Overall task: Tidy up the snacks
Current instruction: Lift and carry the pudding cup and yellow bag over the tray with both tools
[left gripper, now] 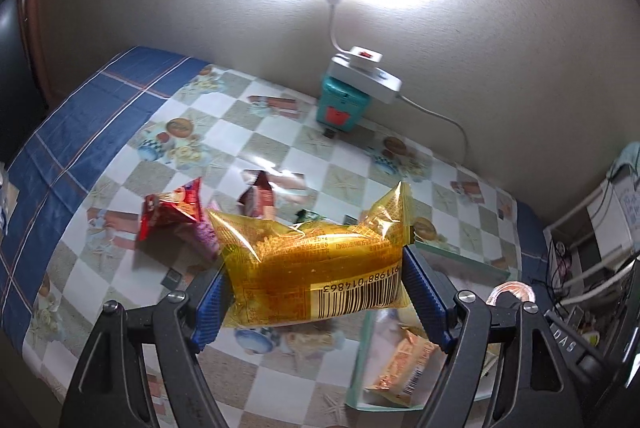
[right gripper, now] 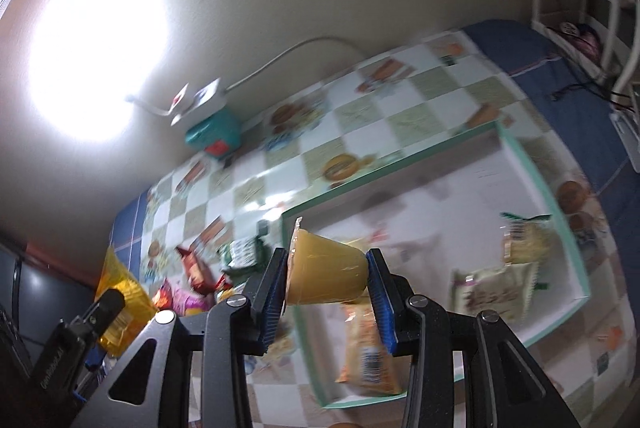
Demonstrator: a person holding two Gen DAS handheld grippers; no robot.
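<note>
Left wrist: glossy amber barcoded packet point(left gripper: 316, 268)

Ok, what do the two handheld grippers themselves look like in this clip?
Both match: the left gripper and the right gripper have black, angular linkage arms with triangular cut-outs and silver pivot bolts. Their fingers carry blue ribbed pads. White lettering runs along the black body of the left gripper, seen from the right wrist view. No sleeves or hands show.

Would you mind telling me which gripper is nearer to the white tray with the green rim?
Right. The right gripper, shut on an orange jelly cup, hangs over the tray. The left gripper, holding a yellow snack packet, is beside it, over the snack pile.
</note>
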